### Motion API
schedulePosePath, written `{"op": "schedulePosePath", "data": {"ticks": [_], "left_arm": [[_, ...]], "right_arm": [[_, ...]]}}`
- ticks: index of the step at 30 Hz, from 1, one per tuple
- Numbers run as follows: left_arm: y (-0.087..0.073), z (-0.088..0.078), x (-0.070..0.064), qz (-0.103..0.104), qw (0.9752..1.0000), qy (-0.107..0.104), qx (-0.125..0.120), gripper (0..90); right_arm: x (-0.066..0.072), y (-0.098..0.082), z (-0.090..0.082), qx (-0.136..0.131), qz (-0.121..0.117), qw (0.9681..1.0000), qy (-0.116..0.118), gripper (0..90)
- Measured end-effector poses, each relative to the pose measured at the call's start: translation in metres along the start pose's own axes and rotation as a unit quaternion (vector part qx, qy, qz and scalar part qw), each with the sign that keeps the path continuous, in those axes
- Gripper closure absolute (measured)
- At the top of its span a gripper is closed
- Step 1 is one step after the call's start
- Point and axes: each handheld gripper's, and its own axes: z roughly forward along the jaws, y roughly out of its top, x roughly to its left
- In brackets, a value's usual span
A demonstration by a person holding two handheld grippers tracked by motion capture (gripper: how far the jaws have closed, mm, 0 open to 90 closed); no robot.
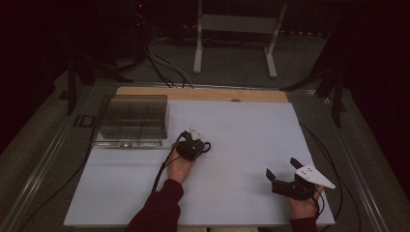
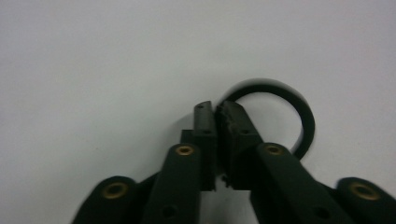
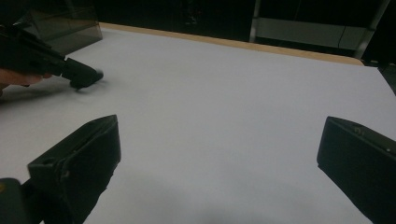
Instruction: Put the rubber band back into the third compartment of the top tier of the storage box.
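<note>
- Left gripper (image 2: 215, 108): jaws together, nipped on the near-left arc of a thin black ring (image 2: 306, 122). The band passes between the pads and the rest of the loop sticks out right and far of the tips.
- In the high view the left gripper (image 1: 199, 143) sits mid-table, a little left of centre, with the ring (image 1: 207, 147) showing as a small dark loop at its right edge, low over the white table top (image 1: 251, 140).
- Whether the ring has lifted clear of the surface or is resting on it, cannot tell.
- Handling guess: the ring looks light, thin and smooth, likely rubber or plastic. It keeps its round shape under the pinch, so fairly stiff.
- It is slick and narrow, so it could swivel or slip out of the pads if swung fast. Grip across the band as now, squarely between the pads, not on the very tips.
- Right gripper (image 3: 219, 154): jaws wide apart, nothing between them, hovering over bare table at near right; in the high view the right gripper (image 1: 283, 175) sits well apart from the ring.
- Smoky clear compartment box (image 1: 131, 121) at far left of the table, just left-far of the left gripper; contents too dark to tell.
- No breakage risk apparent; dropping is the main risk.
</note>
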Motion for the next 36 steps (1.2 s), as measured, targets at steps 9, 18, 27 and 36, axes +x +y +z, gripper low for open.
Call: {"op": "schedulePosePath", "data": {"ticks": [9, 18, 27, 36], "left_arm": [[0.001, -0.004, 0.002, -0.010, 0.9999, -0.001, -0.002, 88.5], [0.005, -0.016, 0.006, -0.023, 0.9995, -0.005, -0.023, 88.8], [0.008, -0.027, 0.009, -0.031, 0.9988, -0.005, -0.038, 88.9], [0.012, -0.038, 0.010, -0.041, 0.9977, -0.004, -0.054, 88.9]], "right_arm": [[0.000, 0.000, 0.000, 0.001, 0.001, 1.0000, -0.001, 0.1], [0.000, 0.000, 0.001, 0.003, 0.001, 1.0000, -0.001, 0.1], [0.000, 0.000, 0.001, 0.004, 0.000, 1.0000, -0.002, 0.1], [-0.001, 0.000, 0.001, 0.004, 0.001, 1.0000, -0.003, 0.1]]}}
